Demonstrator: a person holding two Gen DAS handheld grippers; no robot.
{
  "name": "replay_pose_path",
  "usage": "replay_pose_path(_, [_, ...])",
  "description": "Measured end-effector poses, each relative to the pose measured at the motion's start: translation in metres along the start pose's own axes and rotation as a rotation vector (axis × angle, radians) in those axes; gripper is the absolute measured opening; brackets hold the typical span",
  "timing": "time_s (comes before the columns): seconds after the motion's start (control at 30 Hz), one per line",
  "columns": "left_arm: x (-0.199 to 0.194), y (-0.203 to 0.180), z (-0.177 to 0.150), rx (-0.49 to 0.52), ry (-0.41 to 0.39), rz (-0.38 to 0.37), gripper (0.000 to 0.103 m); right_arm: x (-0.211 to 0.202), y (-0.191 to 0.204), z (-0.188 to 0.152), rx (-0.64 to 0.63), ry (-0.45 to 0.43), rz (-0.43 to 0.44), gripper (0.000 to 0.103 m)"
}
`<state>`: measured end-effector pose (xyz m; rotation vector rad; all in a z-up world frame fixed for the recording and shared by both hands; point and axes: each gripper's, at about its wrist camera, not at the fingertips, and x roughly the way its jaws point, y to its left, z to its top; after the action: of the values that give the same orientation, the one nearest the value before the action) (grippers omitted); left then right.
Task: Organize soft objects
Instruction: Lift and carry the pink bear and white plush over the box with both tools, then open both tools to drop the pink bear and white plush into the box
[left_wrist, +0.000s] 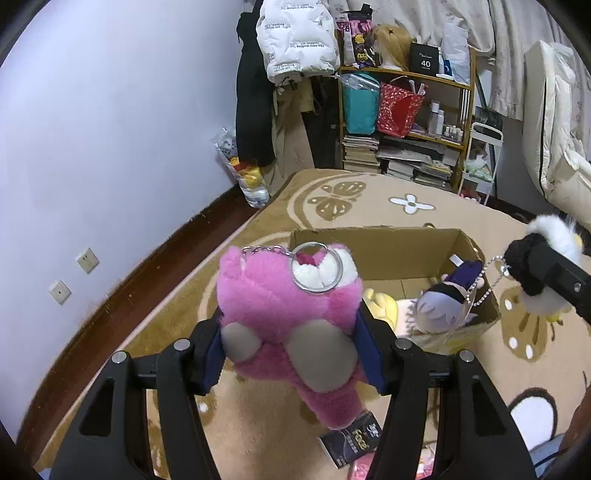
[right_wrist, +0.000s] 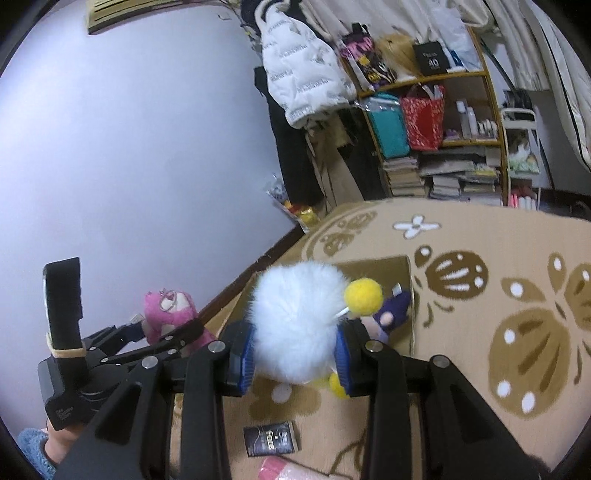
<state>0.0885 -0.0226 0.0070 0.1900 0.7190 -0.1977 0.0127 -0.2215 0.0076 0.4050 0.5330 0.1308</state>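
Both jaws clamp toys: left gripper (left_wrist: 291, 354) pink plush (left_wrist: 284, 310), right gripper (right_wrist: 295, 358) white plush (right_wrist: 295, 321).

Dolls crowd the cardboard box's (left_wrist: 388, 251) near corner; its far half lies open from above.

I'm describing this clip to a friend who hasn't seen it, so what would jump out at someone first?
The pink plush bear with a metal key ring, clamped between the left gripper fingers just in front of the open cardboard box on the tan carpet. Next, the fluffy white plush with a yellow pom-pom, held in the right gripper over the box. Inside the box lies a purple-clothed doll.
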Motion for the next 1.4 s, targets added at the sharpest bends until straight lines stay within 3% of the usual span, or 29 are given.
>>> replay_pose_path(0.4, [0.016, -0.009, 0.02, 0.04, -0.055, 0.029, 0.06, 0.019, 0.001, 0.009, -0.045, -0.012, -0.009, 0.037])
replay_pose_path(0.93, [0.042, -0.017, 0.029, 0.046, -0.083, 0.011, 0.061, 0.053, -0.013, 0.005, -0.055, 0.032, -0.025, 0.038])
replay_pose_path(1.27, [0.065, -0.03, 0.021, 0.086, -0.033, 0.036, 0.063, 0.072, -0.022, -0.003, -0.05, 0.085, -0.04, 0.04])
replay_pose_path(1.4, [0.069, -0.024, 0.02, 0.041, -0.029, 0.024, 0.065, 0.078, -0.024, -0.006, -0.053, 0.104, -0.048, 0.041])
